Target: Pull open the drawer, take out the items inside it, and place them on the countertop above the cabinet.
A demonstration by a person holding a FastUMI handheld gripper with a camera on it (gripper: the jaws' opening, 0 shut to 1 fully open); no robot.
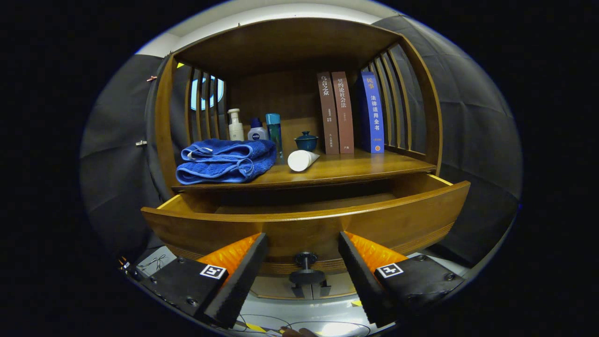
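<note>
The wooden drawer [309, 224] stands pulled out from the cabinet, its front panel just ahead of my fingers. Its dark round knob [305, 259] sits between the two fingertips, with a gap on each side. My gripper [303, 255] is open, its black and orange fingers [238, 271] untouched by the knob. The drawer's inside is in shadow and I make out no item in it. On the countertop [355, 166] above lie a folded blue towel [225, 160] and a white tube [302, 160] on its side.
At the back of the countertop stand a white pump bottle [235, 125], a small blue-capped bottle [256, 130], a teal bottle [274, 133], a small teal lidded cup [306, 140], two brown books [336, 112] and a blue book [372, 112]. Slatted side walls enclose the shelf.
</note>
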